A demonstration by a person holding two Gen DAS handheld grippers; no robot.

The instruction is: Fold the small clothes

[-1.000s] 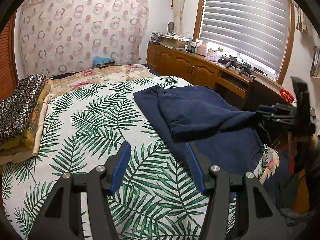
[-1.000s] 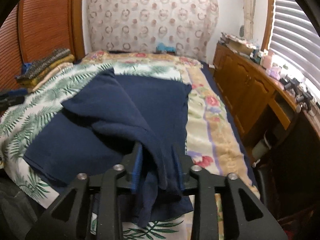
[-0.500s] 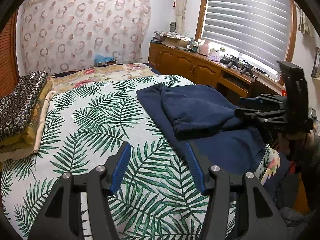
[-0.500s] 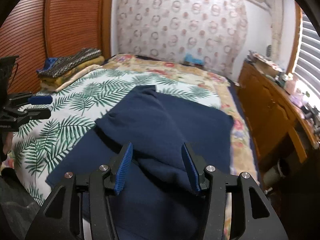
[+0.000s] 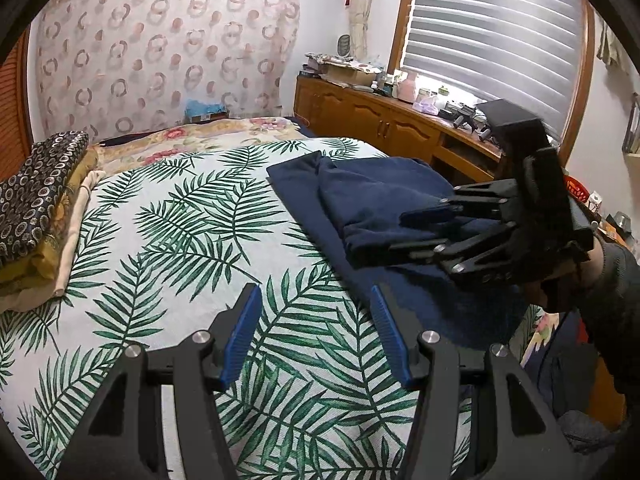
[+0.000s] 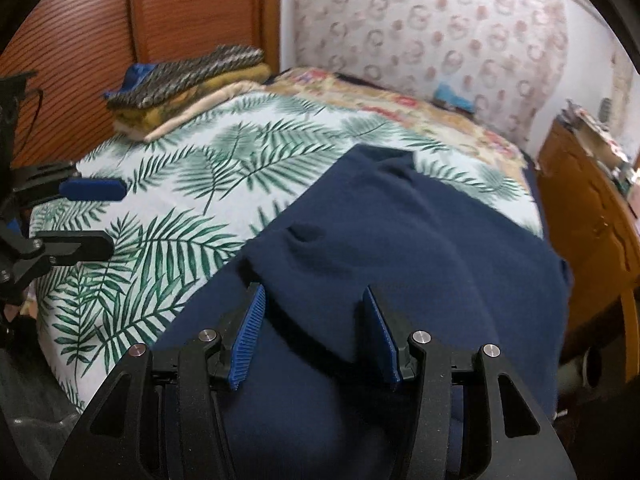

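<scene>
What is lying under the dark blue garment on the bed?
The dark blue garment lies on the palm-leaf bedspread, which shows around it. The part beneath it is covered, so anything else there cannot be seen.

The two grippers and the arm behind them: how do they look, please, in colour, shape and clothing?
Both the left gripper and the right gripper are matt black frames with cut-out openings and silver bolt heads. Each finger bears a ribbed blue pad. A dark knitted sleeve covers the arm behind the right gripper. No markings can be read.
</scene>
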